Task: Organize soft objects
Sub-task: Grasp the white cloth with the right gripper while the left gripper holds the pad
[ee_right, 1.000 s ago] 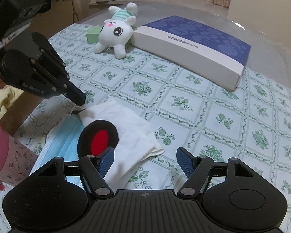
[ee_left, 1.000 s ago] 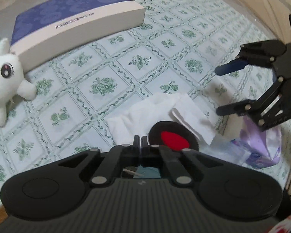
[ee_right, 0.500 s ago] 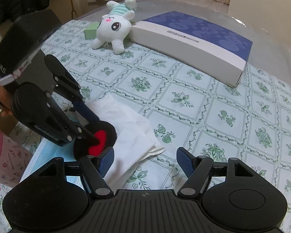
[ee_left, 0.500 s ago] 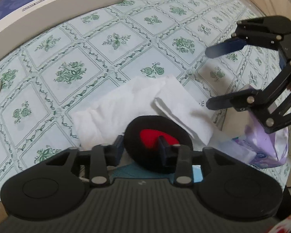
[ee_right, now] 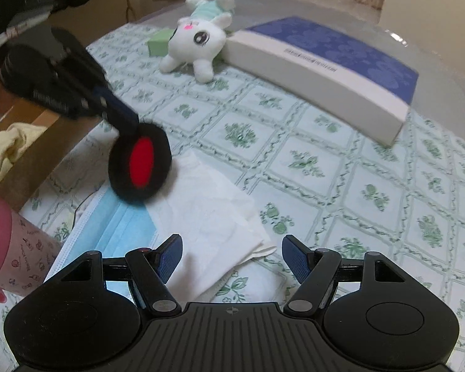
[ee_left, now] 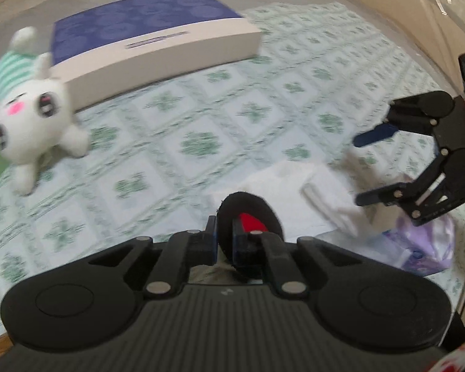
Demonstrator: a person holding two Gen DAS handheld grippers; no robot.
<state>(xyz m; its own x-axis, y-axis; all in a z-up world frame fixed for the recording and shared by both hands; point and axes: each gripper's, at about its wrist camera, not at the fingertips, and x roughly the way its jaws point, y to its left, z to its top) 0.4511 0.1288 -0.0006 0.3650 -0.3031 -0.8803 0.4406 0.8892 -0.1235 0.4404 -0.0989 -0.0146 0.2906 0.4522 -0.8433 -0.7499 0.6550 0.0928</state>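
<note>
My left gripper (ee_left: 224,235) is shut on a black fuzzy pad with a red centre (ee_left: 251,214) and holds it lifted above the cloth. In the right wrist view the left gripper (ee_right: 121,117) hangs at the left with the pad (ee_right: 139,162) in it. My right gripper (ee_right: 229,255) is open and empty, low over a white tissue (ee_right: 207,214) and next to a blue face mask (ee_right: 121,226). It also shows in the left wrist view (ee_left: 361,170). A white plush toy (ee_right: 198,43) lies at the back.
A blue and white flat box (ee_right: 322,65) lies at the back right. A small green box (ee_right: 159,42) sits beside the plush. A pink cup (ee_right: 12,248) and a brown cardboard box (ee_right: 43,152) holding yellow cloth stand at the left. A purple packet (ee_left: 424,241) lies near the right gripper.
My left gripper has closed on the black and red pad and lifted it off the tissue, up and leftward. The right gripper stayed open and moved slightly.
</note>
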